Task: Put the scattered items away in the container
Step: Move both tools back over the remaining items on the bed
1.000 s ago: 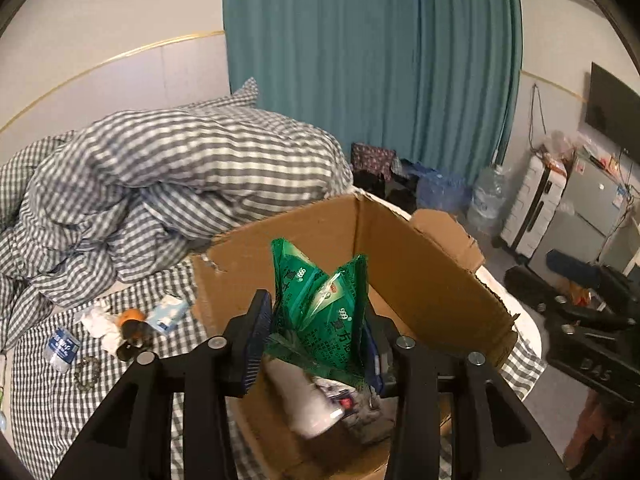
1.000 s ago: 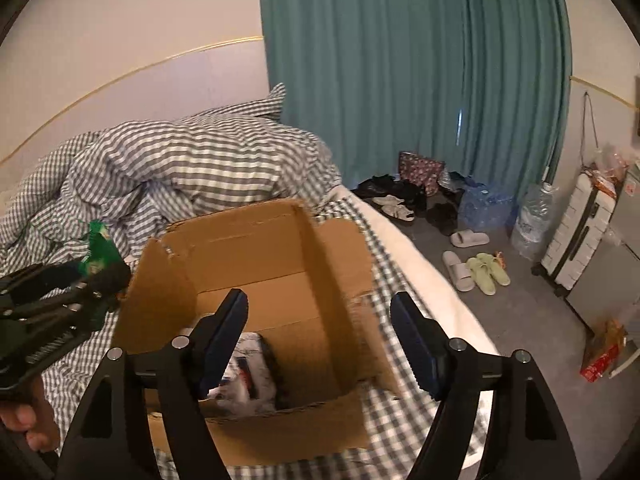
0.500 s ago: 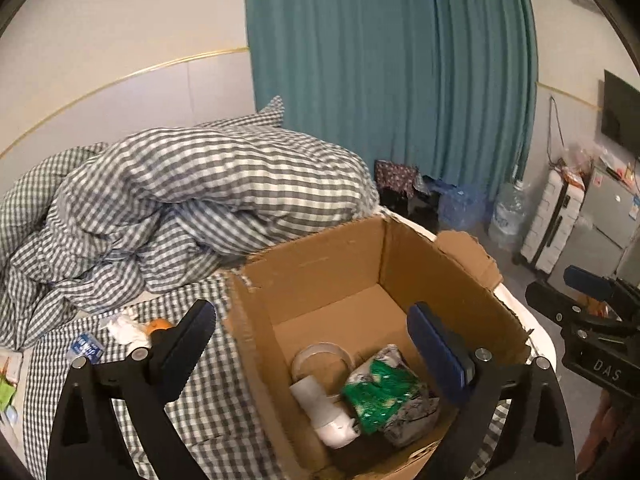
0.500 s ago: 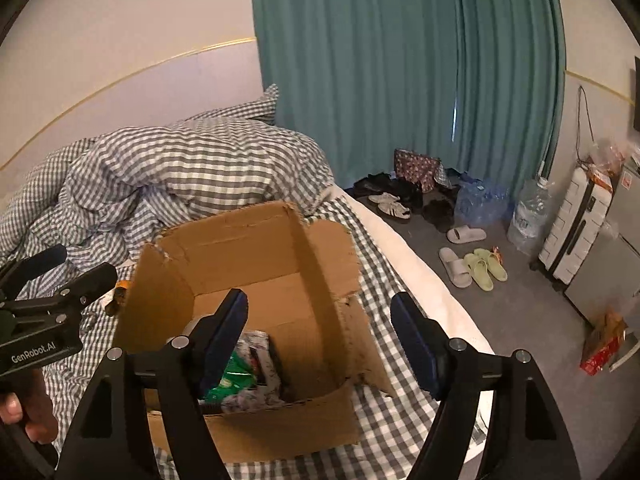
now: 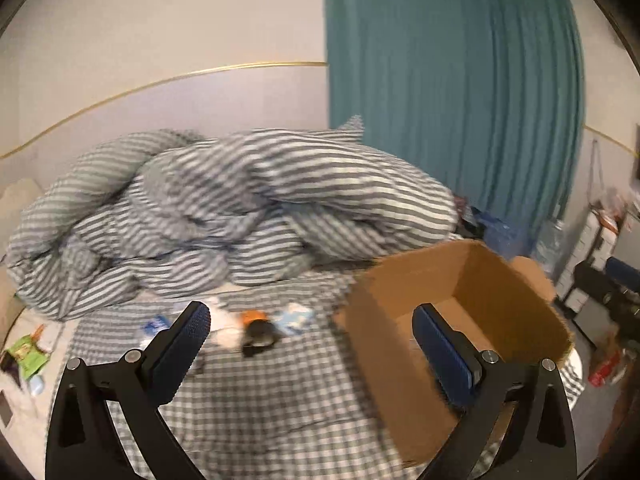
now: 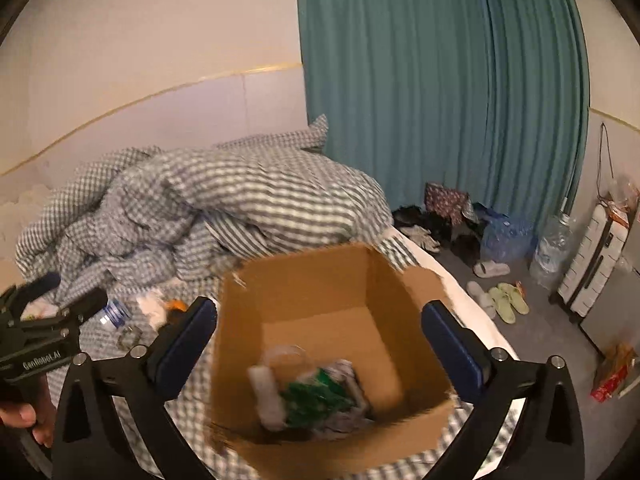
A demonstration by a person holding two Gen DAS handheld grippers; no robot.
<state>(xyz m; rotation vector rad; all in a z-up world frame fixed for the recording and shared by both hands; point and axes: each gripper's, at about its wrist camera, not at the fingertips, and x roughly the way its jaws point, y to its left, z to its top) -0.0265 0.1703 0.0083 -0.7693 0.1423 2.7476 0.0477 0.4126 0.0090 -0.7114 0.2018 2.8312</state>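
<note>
Both claws are wide open and carrying nothing: the left claw point(image 5: 312, 344) spreads its blue-padded fingers point(image 5: 186, 334) above the checked bed sheet point(image 5: 256, 404), and the right claw point(image 6: 320, 344) hangs spread over the cardboard box point(image 6: 304, 280). That box sits on the bed at the side nearest the floor, flaps up, top open. Down inside it lies a green packet point(image 6: 316, 396), with a white roll point(image 6: 266, 394) just beside it and something clear and round behind, too blurred to name. Scattered things lie out on the sheet to the left of the box: a small dark item with an orange top point(image 5: 256, 330), a pale blue-and-white packet point(image 5: 294, 318) touching close by, some crumpled white stuff point(image 5: 224, 326), and a blue-labelled bottle point(image 6: 114, 312) lying on its side. Farther out at the bed's left edge there's a bright green wrapper point(image 5: 28, 356). The rumpled grey checked duvet point(image 5: 240, 208) is heaped behind everything, against the wall. A teal curtain point(image 6: 440, 80) hangs beyond; slippers point(image 6: 506, 304) and a big water bottle point(image 6: 554, 246) stand on the floor, near a white suitcase point(image 6: 592, 260). The left-wrist view is badly smeared, so the fine detail there is hard to tell.
</note>
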